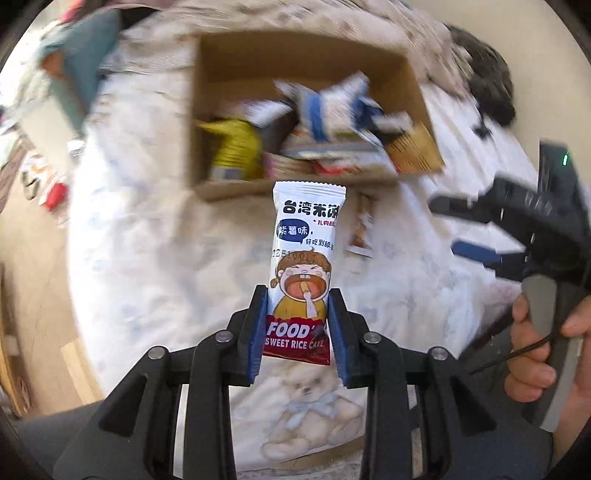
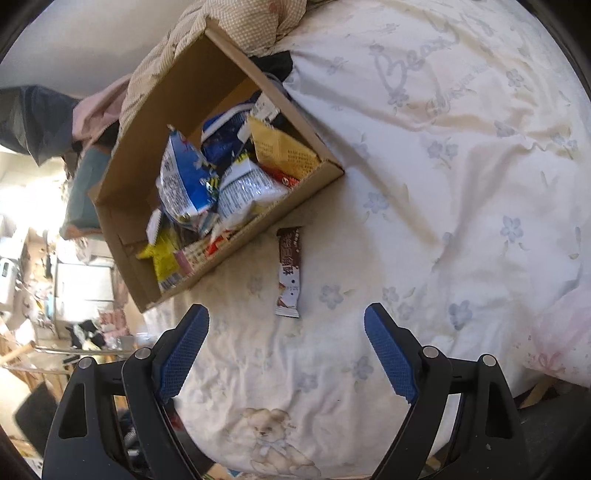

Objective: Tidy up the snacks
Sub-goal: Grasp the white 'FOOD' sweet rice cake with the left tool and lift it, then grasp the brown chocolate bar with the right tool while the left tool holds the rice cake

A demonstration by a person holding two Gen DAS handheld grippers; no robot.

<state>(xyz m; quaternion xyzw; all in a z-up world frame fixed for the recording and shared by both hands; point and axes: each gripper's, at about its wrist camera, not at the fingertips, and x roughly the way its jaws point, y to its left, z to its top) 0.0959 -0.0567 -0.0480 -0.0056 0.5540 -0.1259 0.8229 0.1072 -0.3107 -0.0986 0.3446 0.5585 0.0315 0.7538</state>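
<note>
Cardboard box (image 2: 207, 122) open-topped at upper centre of right wrist view, packets (image 2: 229, 173) heaped toward near wall, bare floor along far wall. Brown snack bar (image 2: 289, 273) lies alone on floral sheet (image 2: 461, 184) just beside box. Sheet right of bar clear. Rumpled quilt (image 2: 240, 26) crowds box's far side.

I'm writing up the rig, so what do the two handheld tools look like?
Both tools, left and right, are black plastic linkages with silver pivot pins and blue textured finger pads. The right one's grey handle trails a thin black cable.
</note>
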